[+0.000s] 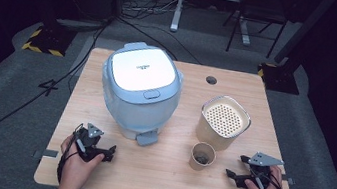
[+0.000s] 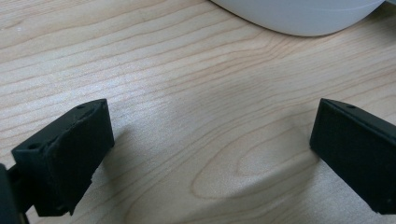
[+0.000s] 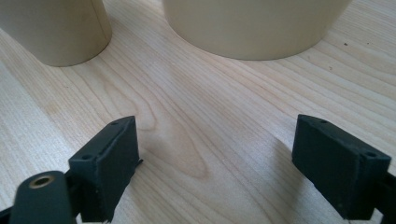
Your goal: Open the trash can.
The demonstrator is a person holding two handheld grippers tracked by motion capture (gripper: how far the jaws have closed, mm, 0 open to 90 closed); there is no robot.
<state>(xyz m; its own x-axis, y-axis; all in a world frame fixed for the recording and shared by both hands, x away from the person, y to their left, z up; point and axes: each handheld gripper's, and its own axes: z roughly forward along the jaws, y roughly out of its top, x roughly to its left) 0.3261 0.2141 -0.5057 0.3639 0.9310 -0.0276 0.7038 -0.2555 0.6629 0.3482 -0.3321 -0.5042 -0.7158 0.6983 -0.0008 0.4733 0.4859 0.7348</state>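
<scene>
Both grippers rest low at the bottom of the high view, each held in a hand: the left gripper [image 1: 106, 150] at lower left, the right gripper [image 1: 237, 166] at lower right. In the left gripper view its black jaws stand spread wide with bare wood between them, holding nothing; the right gripper view shows the same, jaws wide apart and empty over the grain. Just beyond the right gripper stands a small tan cup [image 1: 202, 156] with something dark inside, and behind that a larger tan container [image 1: 223, 122] with a perforated top. At centre left of the frame sits a pale blue rice cooker [image 1: 140, 92] with a white lid; small writing on the lid is too tiny to read. All rest on a light wooden table [image 1: 164, 175] with a round hole near its far edge. Grey carpet lies around it, with black cables [image 1: 12, 111] trailing at left and dark room beyond.
</scene>
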